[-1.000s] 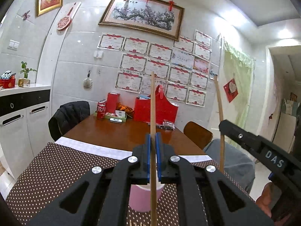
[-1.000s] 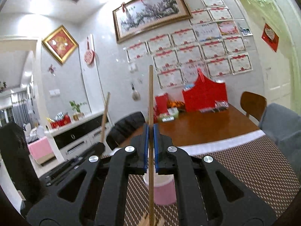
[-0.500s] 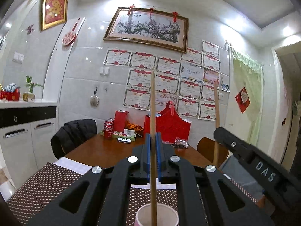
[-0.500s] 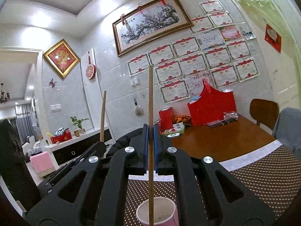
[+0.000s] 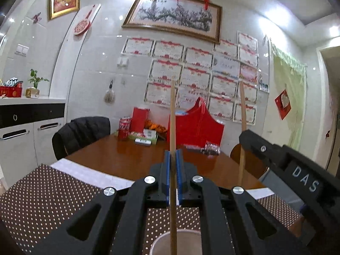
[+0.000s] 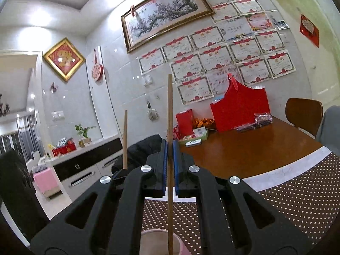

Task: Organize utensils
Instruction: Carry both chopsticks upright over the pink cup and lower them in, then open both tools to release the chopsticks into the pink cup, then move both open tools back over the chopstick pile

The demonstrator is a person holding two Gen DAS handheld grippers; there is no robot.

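Dotted placemat (image 5: 46, 193), round pink cup (image 6: 146, 237), slim wooden chopsticks (image 5: 172, 114)

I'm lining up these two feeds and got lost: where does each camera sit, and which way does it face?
Left wrist: sits on the left gripper, looking level across the table at the certificate wall; its fingers clamp an upright chopstick over a pink cup, with the right gripper alongside.
Right wrist: sits on the right gripper, facing the same wall from further right, clamping its own chopstick above the cup.
Shared: the cup, the red bag and the framed painting.
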